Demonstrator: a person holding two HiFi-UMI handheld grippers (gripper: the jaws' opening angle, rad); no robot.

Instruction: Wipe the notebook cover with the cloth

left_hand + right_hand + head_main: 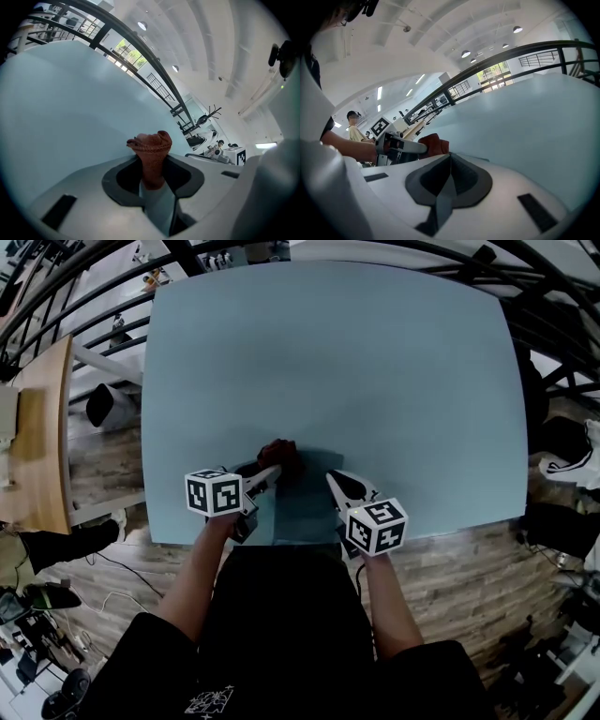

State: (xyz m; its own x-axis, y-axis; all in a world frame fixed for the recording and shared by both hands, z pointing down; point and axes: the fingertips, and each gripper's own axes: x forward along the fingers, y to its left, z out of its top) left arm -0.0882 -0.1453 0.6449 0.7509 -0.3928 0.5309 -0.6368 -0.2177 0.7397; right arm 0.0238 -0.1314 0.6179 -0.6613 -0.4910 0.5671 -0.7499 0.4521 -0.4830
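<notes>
A dark red cloth [277, 454] is bunched on the far edge of a teal-covered notebook [305, 507], which lies at the near edge of the pale blue table [375, 362]. My left gripper [270, 472] is shut on the cloth [151, 149], which sticks up from between its jaws [152, 180]. My right gripper [335, 482] is shut with nothing between its jaws and rests at the notebook's right side, pointing toward the cloth. The right gripper view shows the cloth [434, 142] and the left gripper [407, 146] just beyond my right gripper [449, 158].
A wooden desk [42, 437] stands to the left, across a strip of floor. Dark railings [112, 306] curve round the table's far side. Bags and clothing [574, 457] lie on the floor to the right. A person [355, 127] stands in the background.
</notes>
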